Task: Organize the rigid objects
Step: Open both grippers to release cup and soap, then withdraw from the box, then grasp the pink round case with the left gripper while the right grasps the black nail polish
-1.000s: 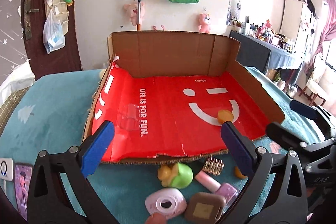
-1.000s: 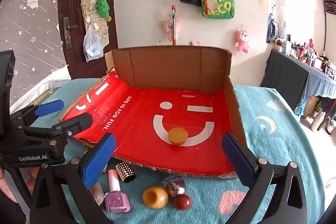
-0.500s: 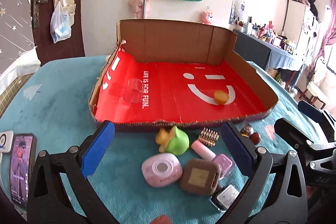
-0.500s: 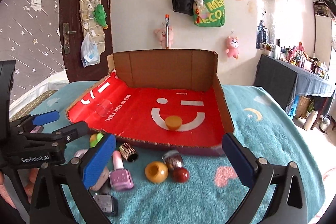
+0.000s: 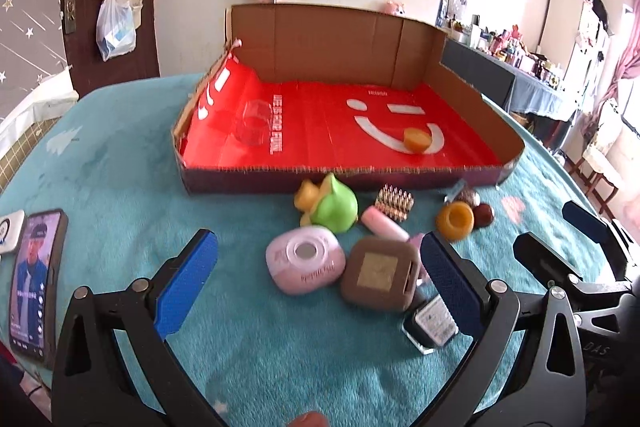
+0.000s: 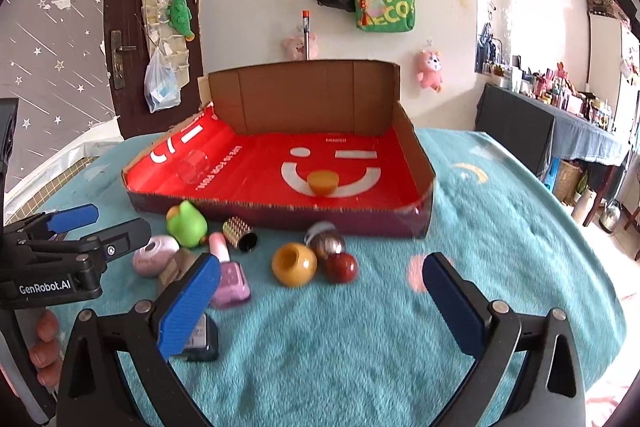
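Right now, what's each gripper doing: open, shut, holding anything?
Left gripper: open, holding nothing, above the pink case.
Right gripper: open, holding nothing, above the teal blanket.

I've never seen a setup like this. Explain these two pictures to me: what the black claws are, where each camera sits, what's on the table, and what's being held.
There is no robot. A person holds a hand-held claw in each hand, and each claw has a wide-angle camera looking out along its two blue-padded fingers.

One picture is from the left gripper, with the other claw at its right edge. The other is from the right gripper, with the left claw at its left edge.

Both are open and hold nothing.

On the teal blanket stands a cardboard box with a red lining, holding a small orange cap and a clear cup. In front lie a green toy, a pink round case, a brown square case, a yellow bead and a red ball. A phone lies far left.
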{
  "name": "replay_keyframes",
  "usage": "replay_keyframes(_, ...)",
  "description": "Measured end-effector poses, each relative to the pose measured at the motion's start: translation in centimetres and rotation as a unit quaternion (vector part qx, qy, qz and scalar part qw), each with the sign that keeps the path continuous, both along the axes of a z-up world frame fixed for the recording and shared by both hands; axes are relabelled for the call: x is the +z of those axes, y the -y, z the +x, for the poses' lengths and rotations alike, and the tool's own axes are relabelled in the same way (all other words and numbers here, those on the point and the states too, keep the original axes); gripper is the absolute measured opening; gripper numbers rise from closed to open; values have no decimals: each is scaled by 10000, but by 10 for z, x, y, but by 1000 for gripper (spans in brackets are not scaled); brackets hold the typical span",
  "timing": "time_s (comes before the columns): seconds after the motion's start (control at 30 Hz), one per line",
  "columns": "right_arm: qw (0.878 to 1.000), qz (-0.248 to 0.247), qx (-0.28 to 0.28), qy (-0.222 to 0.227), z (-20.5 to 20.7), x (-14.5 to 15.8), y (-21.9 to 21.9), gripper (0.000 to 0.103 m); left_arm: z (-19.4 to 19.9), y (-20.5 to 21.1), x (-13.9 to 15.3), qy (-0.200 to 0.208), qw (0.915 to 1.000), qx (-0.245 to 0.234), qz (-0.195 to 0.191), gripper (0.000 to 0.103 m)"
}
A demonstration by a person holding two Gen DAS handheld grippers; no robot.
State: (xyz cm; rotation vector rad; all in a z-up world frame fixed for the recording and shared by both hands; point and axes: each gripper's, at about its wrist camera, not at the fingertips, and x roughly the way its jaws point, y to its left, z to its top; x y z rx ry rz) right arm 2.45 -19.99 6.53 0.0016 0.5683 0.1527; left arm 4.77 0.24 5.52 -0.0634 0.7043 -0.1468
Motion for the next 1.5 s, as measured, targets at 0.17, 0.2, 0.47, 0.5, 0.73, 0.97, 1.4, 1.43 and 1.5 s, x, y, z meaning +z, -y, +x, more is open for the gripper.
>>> replay_keyframes(0.17, 9999, -74, 19, -86, -9, -11, -5, 103, -7, -1, -12, -169, 9998, -18, -39, 103)
replay_keyframes(0.2, 9999, -83, 39, -110, -10, -13, -6, 103, -7, -1, -14, -210, 9998, -22, -52, 103)
replay_keyframes(0.47, 9991, -89, 211, -353, -18, -32, -15, 103, -12, -5, -36, -567, 9983, 12, -133, 103)
replay_keyframes(0.5, 9989, -84, 246, -380, -19, -34, -17, 103, -12, -6, -38, -589, 9981, 30, -158, 103)
replay_keyframes(0.73, 9978, -64, 459, -470, -22, -40, -26, 103, -3, -18, -41, -643, 9977, 220, -59, 103)
replay_keyframes(0.97, 9957, -128, 778, -478, -24, -46, -45, 103, 14, -27, -43, -751, 9964, 389, 63, 103)
replay_keyframes(1.4, 9934, -172, 1000, -538, -14, -56, -65, 79, 30, -24, -45, -752, 9965, 364, 18, 103)
replay_keyframes(1.43, 9934, -184, 1009, -522, -13, -57, -66, 78, 32, -23, -45, -762, 9964, 361, 5, 103)
replay_keyframes(1.5, 9933, -207, 1032, -486, -13, -57, -68, 75, 34, -21, -45, -775, 9963, 376, 16, 103)
